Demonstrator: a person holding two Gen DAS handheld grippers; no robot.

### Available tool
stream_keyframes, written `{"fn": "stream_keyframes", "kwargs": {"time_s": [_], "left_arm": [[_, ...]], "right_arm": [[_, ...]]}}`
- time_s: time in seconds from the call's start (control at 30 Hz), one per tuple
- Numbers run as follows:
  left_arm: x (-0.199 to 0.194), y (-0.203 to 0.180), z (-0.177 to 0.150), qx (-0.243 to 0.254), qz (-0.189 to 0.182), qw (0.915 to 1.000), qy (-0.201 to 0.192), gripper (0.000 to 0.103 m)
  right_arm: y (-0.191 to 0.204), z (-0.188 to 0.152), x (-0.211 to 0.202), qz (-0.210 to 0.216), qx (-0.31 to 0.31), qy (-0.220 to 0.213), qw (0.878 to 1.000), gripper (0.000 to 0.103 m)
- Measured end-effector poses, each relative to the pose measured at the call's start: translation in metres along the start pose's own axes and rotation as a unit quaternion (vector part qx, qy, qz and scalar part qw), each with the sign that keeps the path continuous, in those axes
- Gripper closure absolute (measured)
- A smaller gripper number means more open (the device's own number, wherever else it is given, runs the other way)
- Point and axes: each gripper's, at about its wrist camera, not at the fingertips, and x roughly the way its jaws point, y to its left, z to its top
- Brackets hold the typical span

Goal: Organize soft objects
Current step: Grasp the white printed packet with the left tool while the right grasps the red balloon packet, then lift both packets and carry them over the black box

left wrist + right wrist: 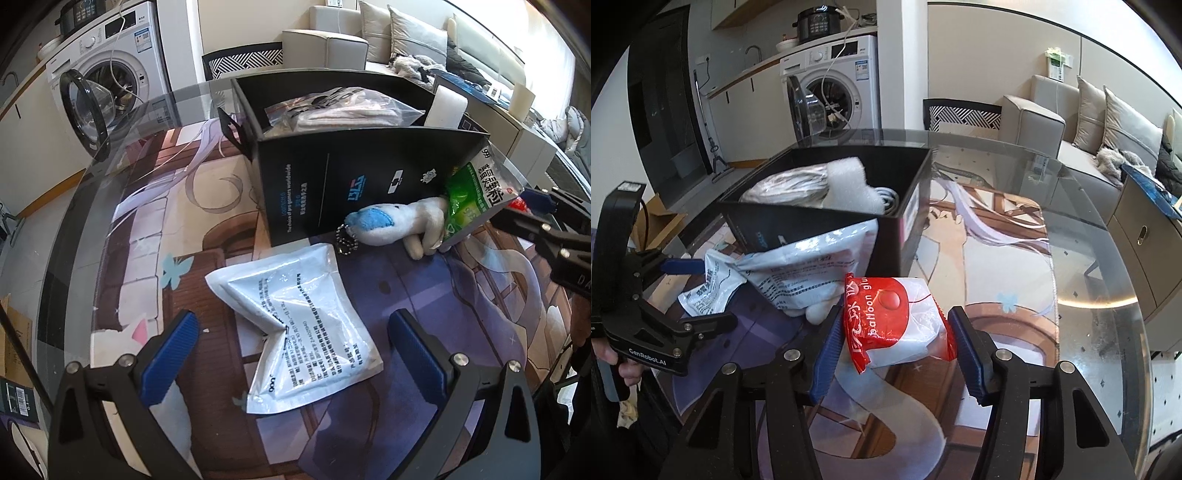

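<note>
A black open box [332, 184] stands on the printed mat and holds a clear bag of cloth [343, 107] and white foam [846, 177]. My left gripper [291, 336] is open above a white printed pouch [299, 332] lying on the mat. A white and blue plush keychain [395, 225] lies against the box, next to a green and white sachet [476, 199]. My right gripper [894, 325] is shut on a red and white balloon glue packet [894, 321], held just above the mat in front of the box.
The glass table [1089, 240] carries the printed mat [155, 229]. A washing machine [834, 81] with its door open stands behind, a sofa [1089, 122] to the right, a cabinet [1145, 229] beside the table. A chair back [243, 62] is at the far edge.
</note>
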Motion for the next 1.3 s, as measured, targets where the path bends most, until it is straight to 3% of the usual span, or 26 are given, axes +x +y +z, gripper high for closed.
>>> {"fn": "stream_keyframes", "kwargs": {"time_s": [0.1,0.17,0.23,0.3,0.43,0.87,1.3], "left_arm": [[-0.001,0.0,-0.001,0.003,-0.004,1.0,-0.001,0.005],[-0.005,-0.001,-0.001,0.01,-0.009,0.9998,-0.011,0.019],[-0.008,-0.002,0.0,0.018,-0.014,0.9995,-0.021,0.042],[-0.009,-0.003,-0.001,0.028,-0.02,0.999,-0.027,0.051],[-0.013,-0.002,0.001,0.032,-0.027,0.9984,-0.037,0.06],[-0.02,-0.004,0.003,0.046,-0.036,0.9973,-0.046,0.068],[-0.035,0.0,0.005,0.047,-0.046,0.9961,-0.059,0.068]], "right_arm": [[-0.001,0.001,-0.004,-0.002,0.003,-0.007,1.0,0.045],[-0.001,0.001,-0.005,-0.002,0.004,-0.01,1.0,0.045],[-0.001,0.001,-0.007,0.005,0.007,-0.014,1.0,0.045],[-0.001,0.002,-0.009,0.006,0.009,-0.018,1.0,0.045],[-0.002,0.003,-0.015,0.006,0.012,-0.027,1.0,0.045],[-0.004,0.007,-0.023,0.002,0.015,-0.041,0.999,0.045],[-0.005,0.008,-0.027,0.0,0.016,-0.047,0.999,0.045]]}}
